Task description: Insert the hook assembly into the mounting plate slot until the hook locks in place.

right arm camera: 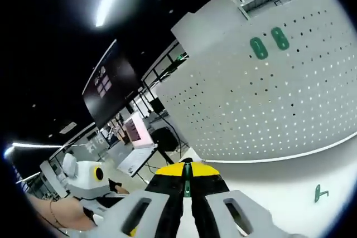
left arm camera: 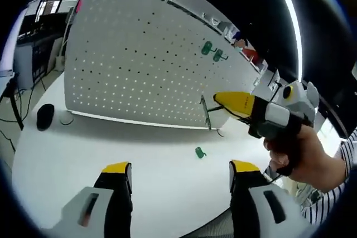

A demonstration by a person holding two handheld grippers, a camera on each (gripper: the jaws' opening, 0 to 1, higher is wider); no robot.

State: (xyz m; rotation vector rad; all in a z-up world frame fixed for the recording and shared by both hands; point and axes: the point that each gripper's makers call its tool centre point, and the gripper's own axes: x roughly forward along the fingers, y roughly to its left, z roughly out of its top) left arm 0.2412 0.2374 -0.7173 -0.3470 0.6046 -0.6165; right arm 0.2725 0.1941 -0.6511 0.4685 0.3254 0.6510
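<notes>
A white table (left arm camera: pixel 111 143) stretches out under a big white pegboard (left arm camera: pixel 139 65) standing upright at its far edge, with a dim workshop beyond it. Two green hooks (left arm camera: pixel 212 51) already sit on the board, high up and side by side; in the right gripper view they show as a pair of green ovals (right arm camera: pixel 268 43) near the top. One more green hook (left arm camera: pixel 200 152) lies loose on the table, in front of the board and touching nothing; in the right gripper view it sits at the right, on the white surface (right arm camera: pixel 319 193).

The right gripper (left arm camera: pixel 223 101), held in a person's hand (left arm camera: pixel 298 154), comes in from the right, yellow tips pressed together on something thin. In its own view the jaws are clamped on a slim green piece (right arm camera: pixel 187 178), which I take to be a hook pinched between the pads. A thin dark wire piece (left arm camera: pixel 206 112) stands right at the tips, close to the board's lower edge; how it relates to the hook, I cannot tell.

The left gripper (left arm camera: pixel 179 168) hangs low over the table, jaws wide apart and empty.

So where are we? Two hooks look mounted, one is gripped and nearing the board but not yet seated, one waits on the table. Insertion and the lock are still ahead.
</notes>
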